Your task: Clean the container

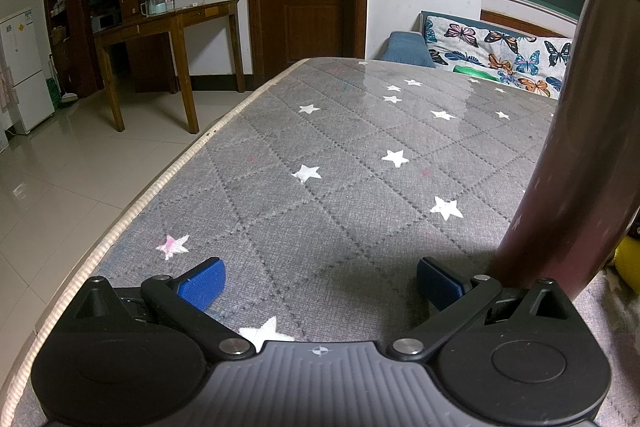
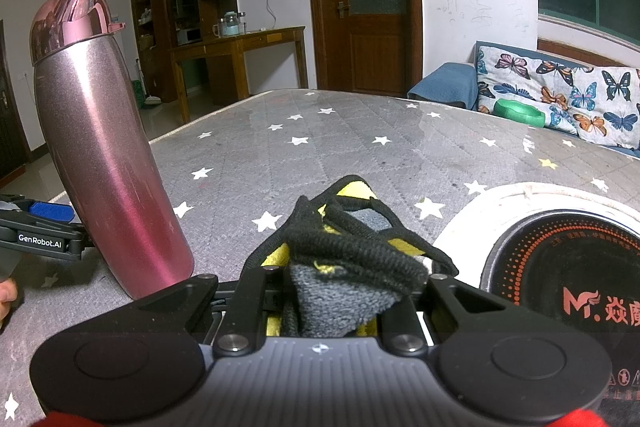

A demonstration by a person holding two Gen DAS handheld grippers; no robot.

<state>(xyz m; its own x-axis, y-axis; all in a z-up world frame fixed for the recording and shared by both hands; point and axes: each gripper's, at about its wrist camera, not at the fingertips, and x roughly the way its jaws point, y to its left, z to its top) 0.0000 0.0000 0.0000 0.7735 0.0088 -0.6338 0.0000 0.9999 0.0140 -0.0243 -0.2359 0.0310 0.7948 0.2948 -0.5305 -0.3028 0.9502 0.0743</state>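
Left gripper (image 1: 320, 285): we keep its fingers spread, gripping nothing, just beside the bottle's base.
Right gripper (image 2: 352, 291): we clamp a grey-yellow cloth (image 2: 352, 267), ready for wiping.
Pink bottle (image 2: 108, 155): upright on the starred tabletop (image 1: 320, 155), lid on.
Nearby: an induction cooker (image 2: 560, 267) at right, apart from the bottle.

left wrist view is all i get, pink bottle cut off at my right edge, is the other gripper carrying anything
Observer: Yes, the right gripper is shut on a black, grey and yellow cloth.
Operator: bottle lid on?
Observer: The pink bottle stands on the table with its glossy pink cap on top.
Operator: anything else near it
Observer: A round black cooktop with red markings sits on the table, to the right of the cloth.
Operator: my gripper touching the bottle?
Observer: The left gripper is open; one blue pad is right beside the bottle, contact unclear.
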